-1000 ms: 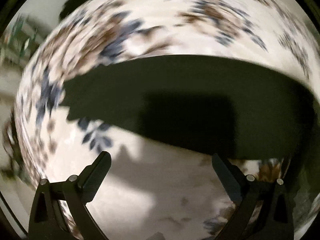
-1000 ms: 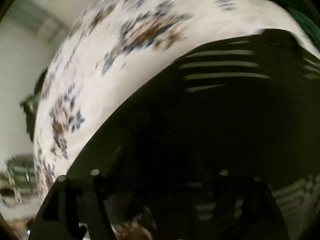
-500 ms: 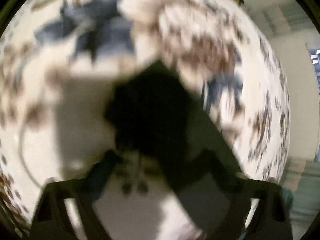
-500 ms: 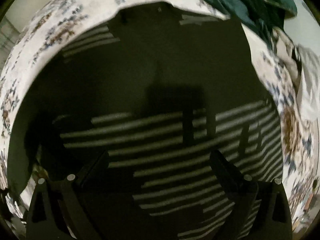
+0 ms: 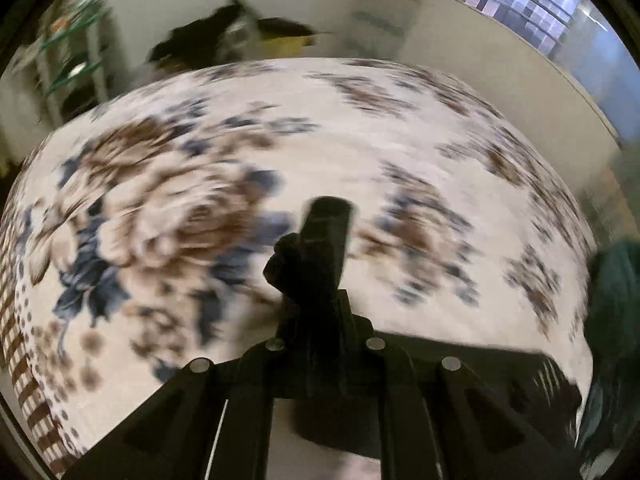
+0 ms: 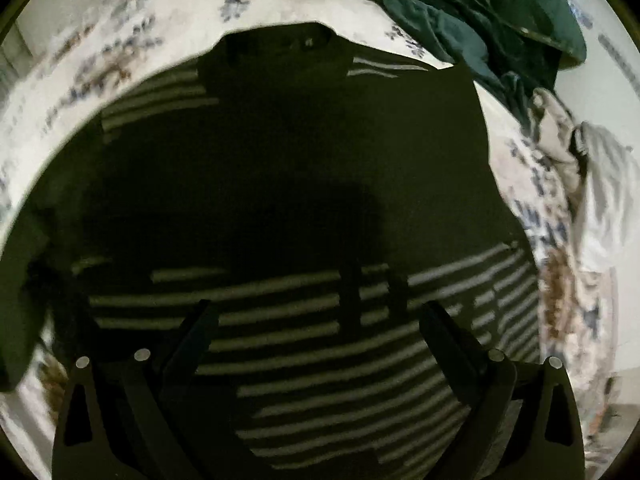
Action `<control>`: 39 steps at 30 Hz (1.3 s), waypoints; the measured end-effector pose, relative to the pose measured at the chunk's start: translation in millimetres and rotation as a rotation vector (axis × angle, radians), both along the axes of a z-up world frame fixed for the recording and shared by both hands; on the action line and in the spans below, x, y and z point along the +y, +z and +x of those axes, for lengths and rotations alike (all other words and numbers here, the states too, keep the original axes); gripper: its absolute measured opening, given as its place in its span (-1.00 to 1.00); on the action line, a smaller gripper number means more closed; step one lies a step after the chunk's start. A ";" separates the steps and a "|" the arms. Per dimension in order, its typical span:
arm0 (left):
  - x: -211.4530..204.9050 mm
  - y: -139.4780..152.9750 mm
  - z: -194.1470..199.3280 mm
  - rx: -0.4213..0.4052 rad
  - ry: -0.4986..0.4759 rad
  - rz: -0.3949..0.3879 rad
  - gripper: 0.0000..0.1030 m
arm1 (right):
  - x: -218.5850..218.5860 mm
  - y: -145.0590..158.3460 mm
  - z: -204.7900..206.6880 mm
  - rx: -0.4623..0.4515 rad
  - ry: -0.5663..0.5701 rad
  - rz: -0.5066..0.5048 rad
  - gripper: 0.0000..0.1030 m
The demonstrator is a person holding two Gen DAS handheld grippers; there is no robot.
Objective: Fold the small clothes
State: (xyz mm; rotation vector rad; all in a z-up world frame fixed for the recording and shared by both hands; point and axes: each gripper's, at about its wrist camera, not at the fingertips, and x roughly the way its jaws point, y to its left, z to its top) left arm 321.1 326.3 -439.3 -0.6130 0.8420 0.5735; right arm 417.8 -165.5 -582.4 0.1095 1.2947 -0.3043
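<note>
The left gripper point(image 5: 326, 216) is clenched, its two fingers pressed together over a dark bunch of cloth point(image 5: 286, 264) that bulges out at their left side; the blurred picture does not settle whether this bunch is a pinched corner of the dark striped garment point(image 6: 280, 208) or only shadow. That garment lies spread flat on the flowered bedspread point(image 5: 400, 152), filling most of the right wrist view, its plain dark part toward the far edge and its pale stripes toward the camera. The stripes run from side to side across the view, parallel to the line between the two fingers. The right gripper point(image 6: 316, 328) is released, jaws wide, pointing steeply down at the striped part, with cloth below the gap but no pad seen pressing on it. In the left wrist view only a dark edge of the garment point(image 5: 500, 364) shows, low and to the right of the fingers. The right hand therefore appears the nearer to the garment. A heap of green clothes point(image 6: 480, 12) lies beyond its far right corner.
</note>
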 end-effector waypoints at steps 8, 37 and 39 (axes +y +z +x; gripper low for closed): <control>-193.9 45.7 68.1 -0.029 -0.298 0.101 -0.87 | -98.4 -14.3 -21.4 -0.006 -0.126 0.259 0.97; -385.6 36.0 103.3 0.188 -0.403 0.365 0.75 | -334.5 14.9 8.6 -0.087 0.062 0.738 0.97; -351.2 24.1 100.0 0.253 -0.342 0.376 0.75 | -310.9 5.2 40.8 -0.063 0.092 0.708 0.97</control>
